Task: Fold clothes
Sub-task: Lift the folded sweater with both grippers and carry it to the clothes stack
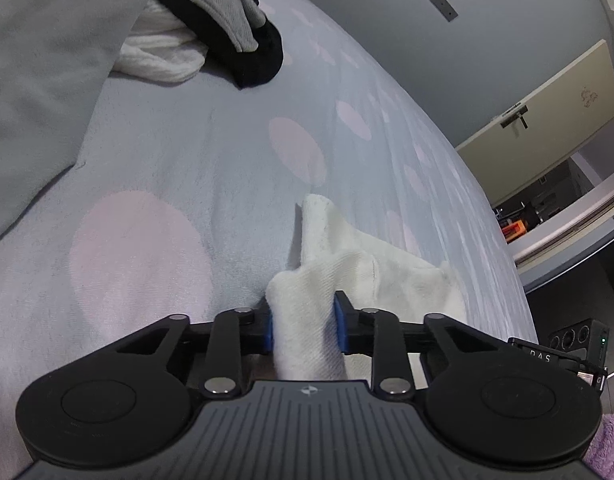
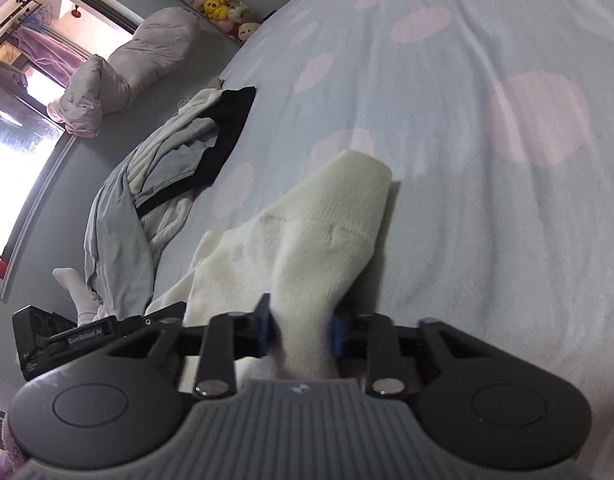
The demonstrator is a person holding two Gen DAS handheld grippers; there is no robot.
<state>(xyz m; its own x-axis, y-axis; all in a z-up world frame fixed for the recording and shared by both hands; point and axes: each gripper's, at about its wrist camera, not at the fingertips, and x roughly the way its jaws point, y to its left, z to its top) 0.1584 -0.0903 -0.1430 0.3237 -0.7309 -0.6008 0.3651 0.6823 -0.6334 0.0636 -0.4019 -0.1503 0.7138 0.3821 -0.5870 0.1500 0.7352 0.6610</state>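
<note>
Bedsheet [image 1: 167, 152] lies bare ahead while left gripper [image 1: 303, 326] and right gripper [image 2: 301, 326] each pinch the white sock [image 2: 307, 232].

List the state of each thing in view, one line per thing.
Left gripper: shut on the white sock.
Right gripper: shut on the white sock.
White sock: held at both ends, partly lifted off the bed.
Clothes pile: unfolded, heaped on the bed.
Bed: sheet slightly wrinkled.
</note>
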